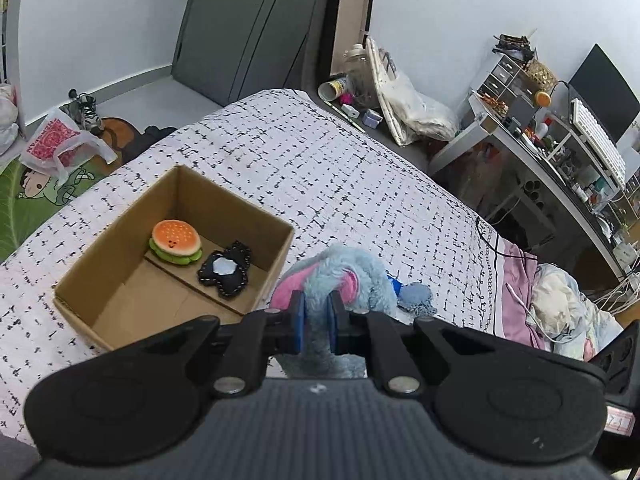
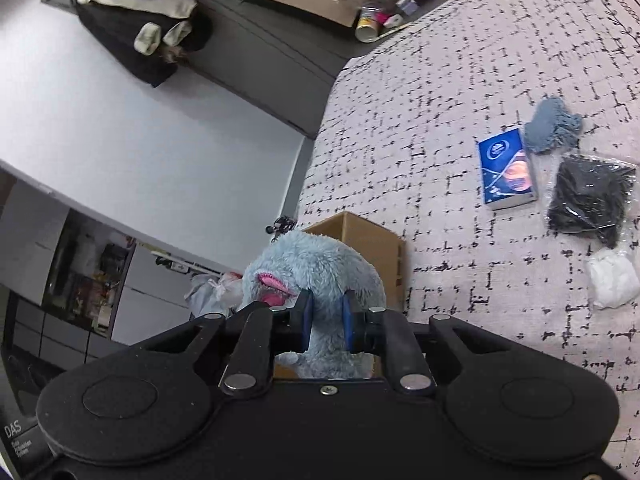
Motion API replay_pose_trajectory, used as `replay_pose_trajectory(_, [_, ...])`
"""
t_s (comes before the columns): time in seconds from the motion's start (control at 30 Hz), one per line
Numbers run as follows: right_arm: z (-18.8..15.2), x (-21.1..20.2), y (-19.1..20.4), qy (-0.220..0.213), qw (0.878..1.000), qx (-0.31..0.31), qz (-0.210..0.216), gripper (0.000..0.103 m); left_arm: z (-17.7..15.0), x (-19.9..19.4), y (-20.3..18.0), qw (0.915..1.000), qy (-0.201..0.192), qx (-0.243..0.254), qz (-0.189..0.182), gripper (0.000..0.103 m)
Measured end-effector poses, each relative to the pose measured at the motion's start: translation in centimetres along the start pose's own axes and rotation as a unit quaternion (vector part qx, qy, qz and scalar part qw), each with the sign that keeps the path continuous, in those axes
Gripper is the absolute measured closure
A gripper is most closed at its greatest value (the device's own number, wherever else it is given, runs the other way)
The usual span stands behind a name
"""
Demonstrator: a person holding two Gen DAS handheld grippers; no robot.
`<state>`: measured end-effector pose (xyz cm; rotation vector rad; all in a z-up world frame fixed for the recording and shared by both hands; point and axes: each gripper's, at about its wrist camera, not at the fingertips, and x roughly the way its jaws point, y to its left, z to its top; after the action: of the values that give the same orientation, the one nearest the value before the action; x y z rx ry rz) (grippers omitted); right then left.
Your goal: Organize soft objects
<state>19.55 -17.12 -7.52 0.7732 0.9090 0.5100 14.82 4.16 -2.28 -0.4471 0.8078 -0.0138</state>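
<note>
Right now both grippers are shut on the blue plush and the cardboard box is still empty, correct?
Not quite. The left gripper and right gripper are both shut on the blue plush, but the cardboard box is not empty: the left wrist view shows a burger plush and a black felt toy already lying inside it.

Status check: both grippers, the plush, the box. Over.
Left hand-held gripper and right hand-held gripper shut on blue plush toy. Cardboard box beside it, holding burger plush. Nothing blocking.
</note>
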Motion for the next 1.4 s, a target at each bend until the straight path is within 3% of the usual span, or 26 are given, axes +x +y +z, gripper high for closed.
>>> replay_pose_trajectory(0.43, [-1.7,1.0,2.3,-0.018,0.998,-0.047,0.027,0.087,0.7,-1.1,3.0,0.9999,-0.012,-0.007,0.000,0.093])
replay_pose_trajectory(0.87, [-3.3,3.8,3.5,0.001,0.997,-0.059,0.039,0.087,1.0,-1.1,6.9,0.9995,-0.010,-0.031,0.004,0.094])
replay_pose_trajectory(1.4, [-4.2,7.3,4.4,0.030,0.998,-0.061,0.004,0.081,1.9,0.7,11.4,0.9985,0.000,-0.049,0.023,0.096])
